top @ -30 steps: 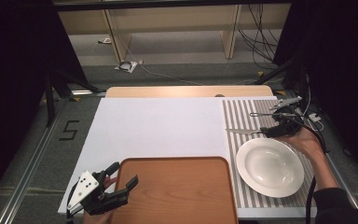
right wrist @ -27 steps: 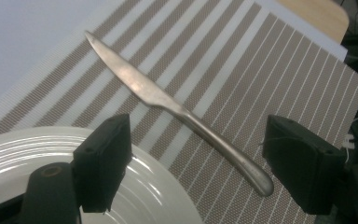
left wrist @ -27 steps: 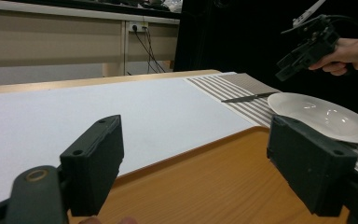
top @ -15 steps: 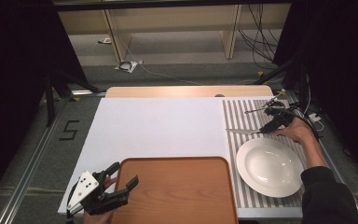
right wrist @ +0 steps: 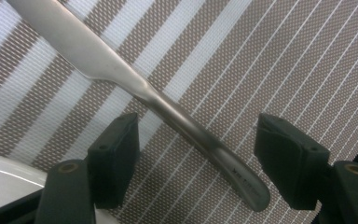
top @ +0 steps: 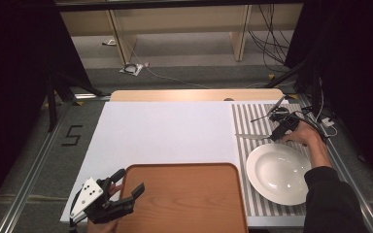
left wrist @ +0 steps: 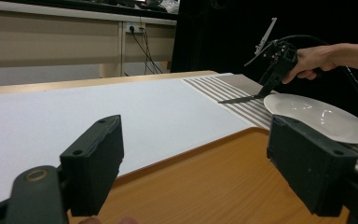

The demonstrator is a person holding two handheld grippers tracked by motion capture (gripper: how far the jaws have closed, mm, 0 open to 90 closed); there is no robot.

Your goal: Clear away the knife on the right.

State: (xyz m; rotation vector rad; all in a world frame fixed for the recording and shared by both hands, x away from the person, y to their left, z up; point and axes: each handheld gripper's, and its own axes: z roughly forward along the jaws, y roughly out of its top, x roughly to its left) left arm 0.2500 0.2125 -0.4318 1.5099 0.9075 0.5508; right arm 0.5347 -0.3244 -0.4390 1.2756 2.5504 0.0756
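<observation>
**Knife lies between spread jaws on striped mat, beside white plate**

A white plate (top: 278, 173) sits on the near part of a brown-and-white striped placemat (top: 245, 116) at the table's right side, with a wooden tray (top: 184, 194) just to its left at the near edge. A white sheet (top: 165, 131) covers the middle of the table (top: 194, 94). Farther back on the mat lies another thin metal utensil (top: 260, 117), too small to identify.

The right gripper (top: 278, 132) is angled down over the mat just beyond the plate's far rim, its jaws spread wide on either side of a table knife (right wrist: 158, 100) without touching it. The knife lies flat on the mat, its long axis running roughly across the table: blade toward the white sheet, handle end toward the gripper. In the right gripper view the plate's rim shows at the lower left, near the left jaw.

The left gripper (top: 121, 194) rests at the tray's near left corner, jaws wide apart and holding nothing; the tray's bare wood shows between them.
</observation>
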